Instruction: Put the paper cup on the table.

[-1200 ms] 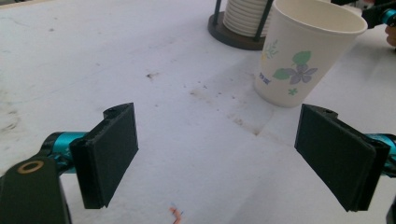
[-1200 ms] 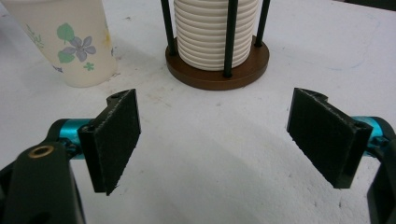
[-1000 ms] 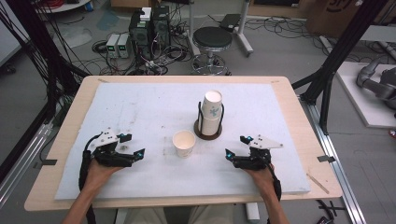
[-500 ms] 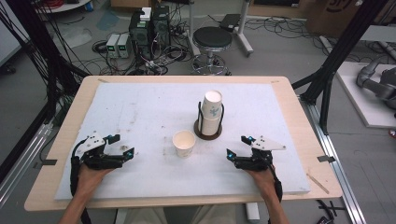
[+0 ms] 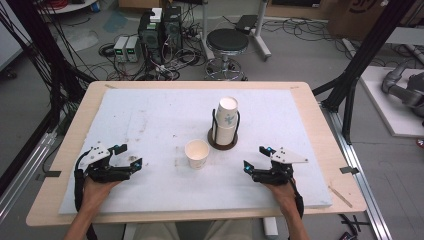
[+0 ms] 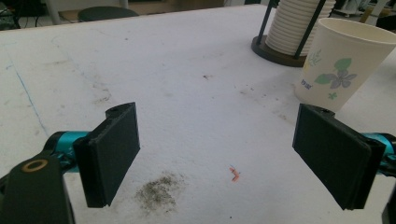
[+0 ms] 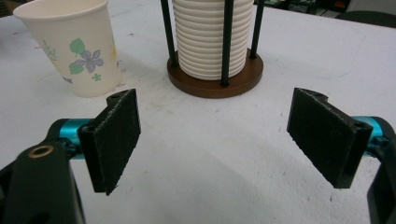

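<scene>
we note the left gripper (image 5: pixel 125 159) has drawn back toward 7 o'clock, away from the white floral paper cup (image 5: pixel 197 153); the right gripper (image 5: pixel 256 159) is unmoved; both claws gape empty, so no grasp has begun.

Each black claw (image 6: pixel 215 154) has teal fittings and flat ribbed pads (image 6: pixel 114 149).

Cream paper cup (image 6: pixel 341 63), green-purple flower print; black fingers (image 7: pixel 115 139); white mat (image 5: pixel 150 120).
</scene>
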{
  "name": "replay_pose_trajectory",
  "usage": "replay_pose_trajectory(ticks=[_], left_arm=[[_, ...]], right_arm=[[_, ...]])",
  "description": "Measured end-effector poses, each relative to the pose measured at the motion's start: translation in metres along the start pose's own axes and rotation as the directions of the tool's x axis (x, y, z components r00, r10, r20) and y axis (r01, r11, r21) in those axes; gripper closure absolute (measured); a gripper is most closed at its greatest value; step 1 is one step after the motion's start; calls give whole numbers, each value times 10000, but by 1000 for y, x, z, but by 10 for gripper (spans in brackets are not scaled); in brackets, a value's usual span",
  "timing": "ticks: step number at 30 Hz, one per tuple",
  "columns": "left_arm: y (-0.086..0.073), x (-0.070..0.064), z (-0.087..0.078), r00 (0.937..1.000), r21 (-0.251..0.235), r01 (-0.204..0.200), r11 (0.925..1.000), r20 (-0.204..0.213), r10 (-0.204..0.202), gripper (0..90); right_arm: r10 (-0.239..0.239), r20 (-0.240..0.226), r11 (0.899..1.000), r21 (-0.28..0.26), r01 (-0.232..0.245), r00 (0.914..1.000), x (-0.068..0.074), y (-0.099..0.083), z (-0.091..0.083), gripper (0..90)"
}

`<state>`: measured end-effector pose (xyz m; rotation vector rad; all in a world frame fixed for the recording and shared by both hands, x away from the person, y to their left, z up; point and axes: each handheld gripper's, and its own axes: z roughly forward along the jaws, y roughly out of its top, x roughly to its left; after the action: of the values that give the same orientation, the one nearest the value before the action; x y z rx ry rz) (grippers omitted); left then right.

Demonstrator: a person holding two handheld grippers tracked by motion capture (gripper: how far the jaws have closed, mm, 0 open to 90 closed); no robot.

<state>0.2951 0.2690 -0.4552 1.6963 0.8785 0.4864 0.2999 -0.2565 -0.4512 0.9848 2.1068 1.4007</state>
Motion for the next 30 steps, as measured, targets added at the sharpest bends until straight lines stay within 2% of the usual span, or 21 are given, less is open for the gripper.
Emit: replay_pose_trajectory(ticks=[3, 10, 15, 23, 30], left_arm=[[0, 0, 0, 10000, -44, 77, 10000, -12, -77, 149], [-1, -1, -2, 10000, -150, -54, 9999, -22, 53, 152], [-1, -1, -1, 9998, -135, -184, 9997, 13, 184, 157], [-1, -1, -2, 10000, -266, -48, 9996, 42, 49, 159], [-1, 0, -3, 10000, -300, -23, 9995, 94, 26, 161]], right_arm=[[84, 74, 9999, -99, -83, 9999, 0, -1, -2, 177], [183, 84, 9997, 180, -184, 9998, 0, 0, 0, 177], [203, 115, 9998, 48, -204, 9997, -1, 0, -1, 177], [391, 111, 9992, -13, -391, 9992, -2, -1, -1, 177], [313, 125, 9995, -35, -313, 9994, -2, -1, -1, 177]])
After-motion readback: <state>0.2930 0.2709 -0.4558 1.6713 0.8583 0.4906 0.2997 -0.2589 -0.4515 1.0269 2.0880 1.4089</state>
